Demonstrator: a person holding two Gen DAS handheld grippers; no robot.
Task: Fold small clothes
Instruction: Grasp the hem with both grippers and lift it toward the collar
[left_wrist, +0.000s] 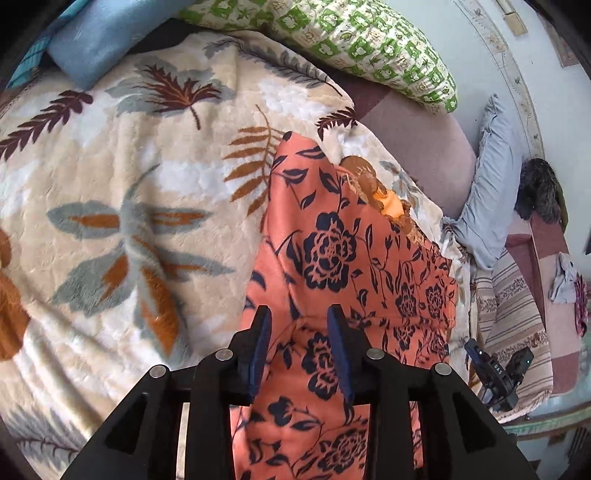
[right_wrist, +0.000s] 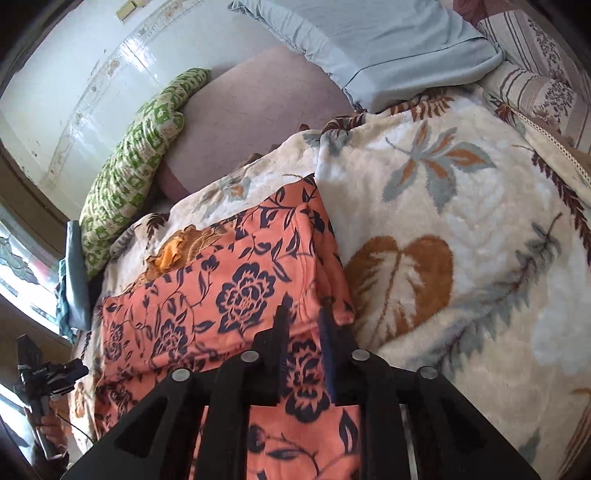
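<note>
On the leaf-patterned blanket that covers the bed lies the orange garment with its dark floral print, spread lengthwise away from both cameras. Left gripper: fingers parted, with a fold of the cloth running up between them; whether the pads press the fabric or merely straddle it cannot be told from this view. Right gripper: fingers closer together, set at the garment's right-hand edge, where a doubled-over layer ends beside the bare blanket; cloth passes between the fingers, but a firm grip cannot be confirmed.

The governing relation is the long axis. The garment runs from the near ends under both grippers toward its far end, where a lighter orange patch of fabric shows at the edge, and both grippers stand at the same near end, side by side. A fold would therefore likely carry the near end forward along that axis onto the far part. The right gripper is nearer the already-doubled edge; the left is nearer the garment's middle line. A green checked pillow and a pale blue pillow lie well apart from the work, beyond the blanket.
</note>
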